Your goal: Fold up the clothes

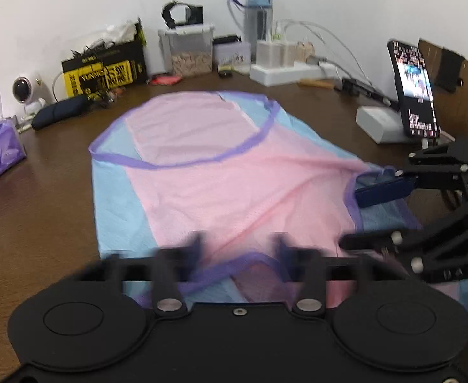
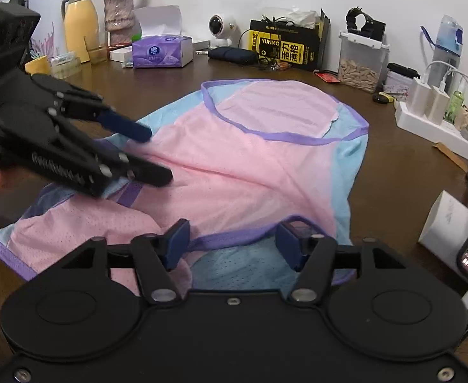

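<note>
A pink and blue garment (image 1: 221, 172) with purple trim lies spread on the brown table (image 1: 42, 210), partly folded at its near edge. The left gripper (image 2: 157, 156) has its jaws apart above the cloth, nothing pinched. The right gripper (image 2: 234, 242) is also open, its pads either side of the near purple hem, not pressing it.

The garment (image 2: 234, 166) is thin perforated mesh cloth, matt; the bench (image 2: 393, 166) is dark, slightly glossy wood; both grippers look matt black plastic.
</note>
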